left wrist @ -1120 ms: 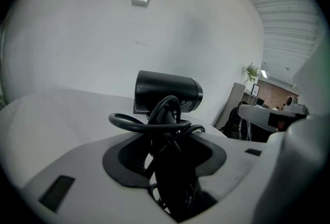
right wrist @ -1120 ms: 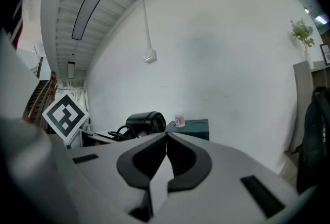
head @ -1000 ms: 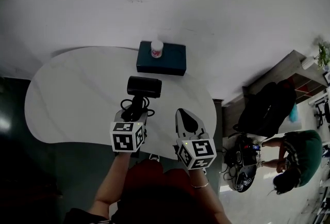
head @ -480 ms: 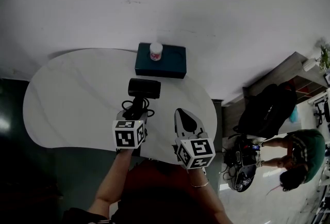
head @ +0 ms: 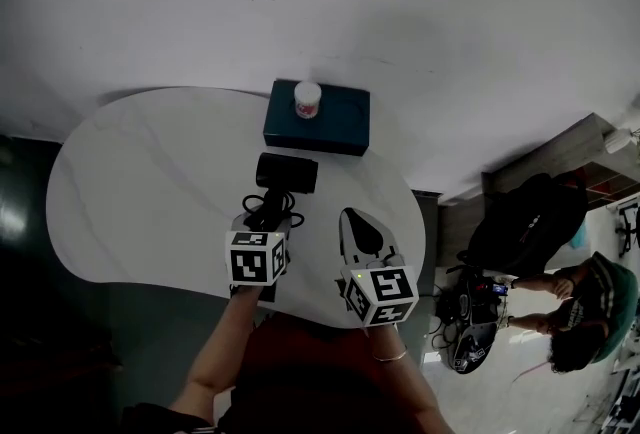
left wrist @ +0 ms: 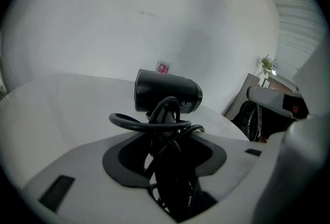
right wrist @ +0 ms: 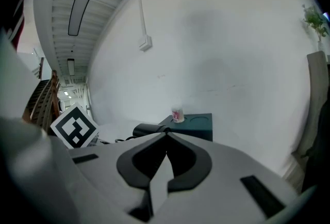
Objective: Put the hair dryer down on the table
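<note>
Left gripper, head view: jaws set wide, clamped on handle of hair dryer, barrel pointing fwd over table, near teal box w/ cup on top; forearm reaching in from below, wrist roughly level. Can't tell if barrel touches tabletop yet. Right gripper alongside, over table's near edge, idle. Left gripper view: pads either side of black handle, cord bunched in loops round it above jaws, barrel crosswise ahead. For a clean put-down: lower slowly til barrel & handle rest flat, pick bare tabletop short of box, release only once weight is off jaws, mind cord loops snagging on pull-back. Right gripper view: jaws shut together, nothing btwn them; hair dryer & teal box visible beyond, well clear.
</note>
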`<state>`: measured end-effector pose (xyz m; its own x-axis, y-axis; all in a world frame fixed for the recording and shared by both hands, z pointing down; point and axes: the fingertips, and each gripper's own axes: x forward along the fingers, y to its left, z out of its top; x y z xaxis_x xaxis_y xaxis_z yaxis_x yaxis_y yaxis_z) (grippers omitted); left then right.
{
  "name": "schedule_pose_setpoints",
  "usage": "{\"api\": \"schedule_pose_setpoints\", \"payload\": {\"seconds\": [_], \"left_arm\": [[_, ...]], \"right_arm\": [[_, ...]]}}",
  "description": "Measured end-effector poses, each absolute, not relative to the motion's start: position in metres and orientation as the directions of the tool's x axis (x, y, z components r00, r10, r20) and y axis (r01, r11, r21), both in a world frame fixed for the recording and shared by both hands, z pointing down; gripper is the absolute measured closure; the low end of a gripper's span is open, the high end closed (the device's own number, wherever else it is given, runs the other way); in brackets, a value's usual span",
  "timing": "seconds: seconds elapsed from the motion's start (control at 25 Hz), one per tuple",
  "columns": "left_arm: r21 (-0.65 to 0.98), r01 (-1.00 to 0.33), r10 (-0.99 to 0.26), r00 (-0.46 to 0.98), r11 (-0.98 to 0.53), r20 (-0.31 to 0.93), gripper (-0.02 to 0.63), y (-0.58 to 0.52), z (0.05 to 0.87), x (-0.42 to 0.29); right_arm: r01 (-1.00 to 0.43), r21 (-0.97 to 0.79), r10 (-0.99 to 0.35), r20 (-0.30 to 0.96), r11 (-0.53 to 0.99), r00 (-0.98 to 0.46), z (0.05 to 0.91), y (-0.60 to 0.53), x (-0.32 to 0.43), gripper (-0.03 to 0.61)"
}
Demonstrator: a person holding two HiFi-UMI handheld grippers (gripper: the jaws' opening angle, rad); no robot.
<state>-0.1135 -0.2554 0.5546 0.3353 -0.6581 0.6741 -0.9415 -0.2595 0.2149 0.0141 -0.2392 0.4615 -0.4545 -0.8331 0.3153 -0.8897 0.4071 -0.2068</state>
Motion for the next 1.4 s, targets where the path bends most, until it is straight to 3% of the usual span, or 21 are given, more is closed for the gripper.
{"api": "schedule_pose_setpoints", "payload": {"seconds": [1.4], "left_arm": [[0.189, -0.960, -0.588, 0.275, -0.204, 0.760, 0.407, -0.283, 0.599, -0.104]], "right_arm": [[-0.864, -0.252, -0.781, 0.371, 0.435, -0.502, 0.492, -0.275, 0.023, 0.563]]}}
